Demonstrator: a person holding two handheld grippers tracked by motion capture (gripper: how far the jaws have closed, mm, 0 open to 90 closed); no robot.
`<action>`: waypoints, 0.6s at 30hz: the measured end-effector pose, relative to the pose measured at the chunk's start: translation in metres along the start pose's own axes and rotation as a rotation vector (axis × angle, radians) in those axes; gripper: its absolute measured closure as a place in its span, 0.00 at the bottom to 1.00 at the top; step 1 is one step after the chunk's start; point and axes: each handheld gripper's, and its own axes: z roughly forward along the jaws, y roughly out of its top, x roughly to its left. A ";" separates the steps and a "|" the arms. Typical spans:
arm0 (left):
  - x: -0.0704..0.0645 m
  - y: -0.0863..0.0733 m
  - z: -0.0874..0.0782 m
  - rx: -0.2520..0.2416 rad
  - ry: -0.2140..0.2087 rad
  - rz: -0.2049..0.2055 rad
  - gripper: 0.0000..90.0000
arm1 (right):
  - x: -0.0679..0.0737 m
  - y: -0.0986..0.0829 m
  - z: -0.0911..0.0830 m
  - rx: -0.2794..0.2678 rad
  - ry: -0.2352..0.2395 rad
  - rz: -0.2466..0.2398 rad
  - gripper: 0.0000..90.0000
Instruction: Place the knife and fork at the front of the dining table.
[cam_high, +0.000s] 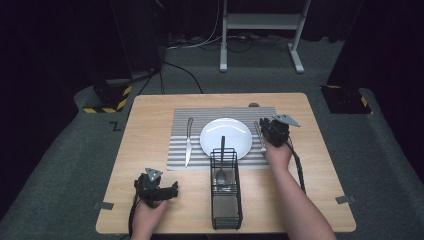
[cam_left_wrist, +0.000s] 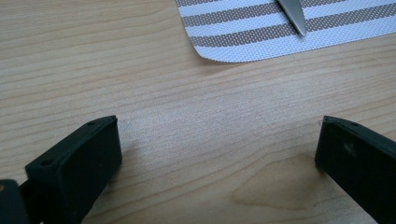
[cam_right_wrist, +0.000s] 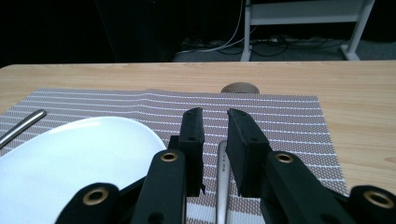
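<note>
A white plate (cam_high: 226, 137) (cam_right_wrist: 70, 154) lies on a striped placemat (cam_high: 180, 117) (cam_right_wrist: 280, 116). Left of it lies a knife (cam_high: 188, 142), whose tip (cam_left_wrist: 292, 16) shows on the mat corner (cam_left_wrist: 243, 28). A fork (cam_high: 260, 136) (cam_right_wrist: 222, 182) lies on the mat right of the plate. My right gripper (cam_high: 264, 124) (cam_right_wrist: 215, 112) hangs just over the fork's handle, jaws a narrow gap apart on either side of it, not clamped. My left gripper (cam_high: 174, 189) (cam_left_wrist: 219, 154) rests wide open over bare wood at the front left, holding nothing.
A black wire caddy (cam_high: 226, 200) stands at the front middle with a spoon (cam_high: 222, 160) leaning in it toward the plate. A small brown disc (cam_high: 254, 105) (cam_right_wrist: 239, 88) sits at the mat's far edge. Bare wood surrounds the left gripper.
</note>
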 end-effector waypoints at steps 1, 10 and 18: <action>0.000 0.000 0.000 0.000 0.000 0.000 0.01 | 0.000 0.000 -0.003 -0.003 0.003 -0.004 0.84; 0.000 0.000 0.000 0.001 0.003 0.001 0.01 | 0.003 -0.016 -0.041 0.017 -0.005 -0.057 0.87; -0.001 0.000 0.000 0.001 0.009 0.002 0.01 | 0.002 -0.044 -0.068 0.082 -0.051 -0.083 0.91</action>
